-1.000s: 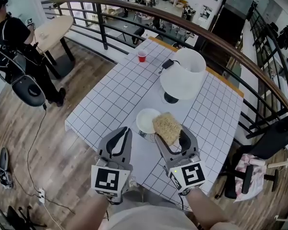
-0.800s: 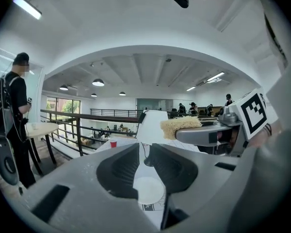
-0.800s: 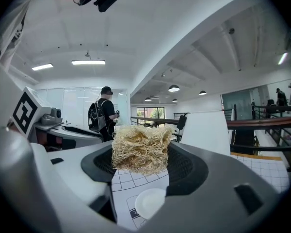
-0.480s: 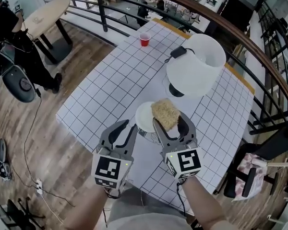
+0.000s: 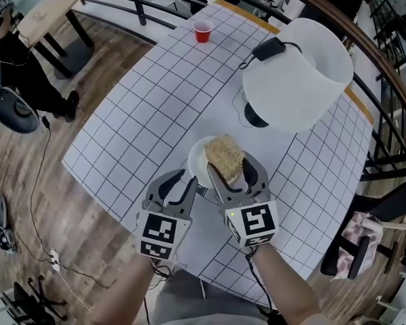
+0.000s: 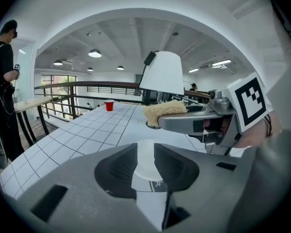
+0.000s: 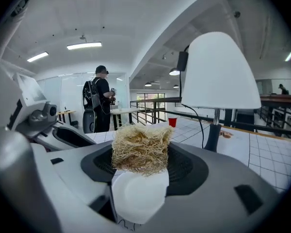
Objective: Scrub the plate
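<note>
A small white plate (image 5: pixel 197 164) lies flat on the white gridded table (image 5: pixel 142 114), near its front edge. My right gripper (image 5: pixel 230 169) is shut on a tan fibrous scrub sponge (image 5: pixel 223 156) and holds it over the plate's right half. In the right gripper view the sponge (image 7: pixel 141 148) sits between the jaws with the plate (image 7: pixel 138 193) just under it. My left gripper (image 5: pixel 184 180) is at the plate's near-left rim. Its jaws stand a little apart with nothing in them, and the plate (image 6: pixel 145 163) shows through the gap.
A white table lamp (image 5: pixel 294 73) with a dark base (image 5: pixel 256 117) stands just behind the plate, and its black cord plug (image 5: pixel 267 48) lies beside it. A red cup (image 5: pixel 203 30) stands at the far edge. A person (image 5: pixel 13 53) stands at the far left by a round table. A railing runs behind.
Both grippers have moved forward to the plate. The sponge, first held to the plate's right, now sits over it. The left gripper's tips have reached the plate's rim.
</note>
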Demonstrator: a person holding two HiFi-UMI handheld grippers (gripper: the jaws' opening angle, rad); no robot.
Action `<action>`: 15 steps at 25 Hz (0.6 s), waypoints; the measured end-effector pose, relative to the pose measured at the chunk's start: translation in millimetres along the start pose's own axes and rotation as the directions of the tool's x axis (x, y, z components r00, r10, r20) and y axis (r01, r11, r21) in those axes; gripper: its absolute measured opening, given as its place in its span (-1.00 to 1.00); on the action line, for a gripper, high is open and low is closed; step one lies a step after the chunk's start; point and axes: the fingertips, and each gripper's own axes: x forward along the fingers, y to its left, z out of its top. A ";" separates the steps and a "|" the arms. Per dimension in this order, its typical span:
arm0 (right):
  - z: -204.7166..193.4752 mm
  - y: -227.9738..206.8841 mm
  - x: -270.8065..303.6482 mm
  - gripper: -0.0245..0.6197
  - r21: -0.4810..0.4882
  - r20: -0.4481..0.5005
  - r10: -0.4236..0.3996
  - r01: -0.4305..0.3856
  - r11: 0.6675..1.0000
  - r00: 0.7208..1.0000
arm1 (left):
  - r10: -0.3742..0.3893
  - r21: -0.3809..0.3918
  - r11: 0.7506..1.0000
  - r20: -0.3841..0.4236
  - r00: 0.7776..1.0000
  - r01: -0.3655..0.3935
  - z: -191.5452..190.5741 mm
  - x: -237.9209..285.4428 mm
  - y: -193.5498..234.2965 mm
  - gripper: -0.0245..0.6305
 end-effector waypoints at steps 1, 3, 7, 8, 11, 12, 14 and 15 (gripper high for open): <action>-6.6 0.3 5.3 -0.09 0.001 -0.008 0.009 -0.009 1.000 1.000 | -0.004 -0.001 1.000 -0.020 1.000 0.004 -9.0 7.8 1.1 -0.59; -20.0 2.8 15.4 -0.09 0.015 -0.032 0.038 -0.038 0.999 0.999 | -0.013 -0.008 1.000 -0.052 0.999 0.012 -24.7 20.4 2.9 -0.59; -44.6 12.9 30.4 -0.09 0.056 -0.093 0.107 -0.102 0.993 0.990 | -0.014 0.011 1.000 -0.128 0.992 0.016 -53.6 34.6 5.1 -0.59; -49.4 14.5 33.6 -0.09 0.053 -0.105 0.116 -0.111 0.992 0.988 | -0.020 0.008 1.000 -0.146 0.989 0.022 -59.9 37.7 5.3 -0.59; -63.3 18.1 45.2 -0.09 0.035 -0.141 0.145 -0.141 0.989 0.979 | -0.059 -0.015 0.998 -0.194 0.979 0.057 -73.1 47.0 6.1 -0.59; -68.3 20.3 49.2 -0.09 0.027 -0.157 0.159 -0.157 0.987 0.975 | -0.067 -0.020 0.998 -0.209 0.976 0.065 -76.2 49.4 7.0 -0.59; -78.3 25.7 54.8 -0.09 0.019 -0.190 0.195 -0.195 0.981 0.962 | -0.073 -0.026 0.997 -0.233 0.970 0.069 -81.2 54.2 8.4 -0.60; -82.6 28.0 56.8 -0.09 0.014 -0.205 0.210 -0.211 0.977 0.956 | -0.072 -0.032 0.997 -0.239 0.968 0.067 -82.9 56.7 9.0 -0.63</action>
